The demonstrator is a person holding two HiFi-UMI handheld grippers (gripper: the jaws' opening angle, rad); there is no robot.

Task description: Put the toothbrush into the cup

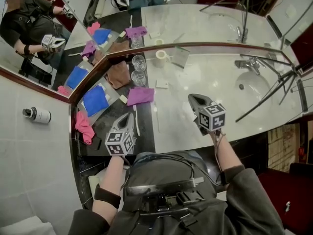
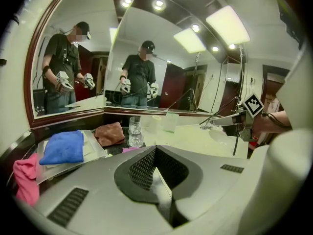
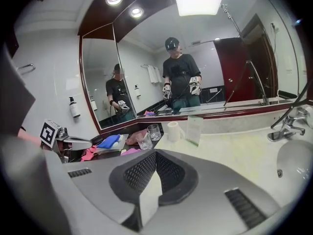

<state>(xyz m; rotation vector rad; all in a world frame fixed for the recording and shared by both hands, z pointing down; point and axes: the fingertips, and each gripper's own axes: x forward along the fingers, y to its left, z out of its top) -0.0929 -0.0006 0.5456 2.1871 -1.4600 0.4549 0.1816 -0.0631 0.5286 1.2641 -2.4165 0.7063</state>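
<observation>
Slim white plastic toothbrush [image 1: 137, 124] flat on the dark counter strip [image 1: 146, 141], just right of the left gripper [image 1: 128, 117], well apart from the white handled cup [image 1: 161, 56] near the mirror [image 1: 205, 18]. Probably light, stiff, slick; best pinched mid-handle, across its width. Both jaw pairs pressed together, empty. Right gripper [image 1: 193, 99] above the pale marble [image 1: 215, 77]; both angled forward and down, forearms low.

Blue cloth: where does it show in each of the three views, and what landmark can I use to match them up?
Head view: the blue cloth lies left of centre, below the mirror corner.
Left gripper view: far left, at mid height.
Right gripper view: small, left of centre, above the jaws.
Shared landmark: the clear glasses, to the cloth's right in every view.
</observation>
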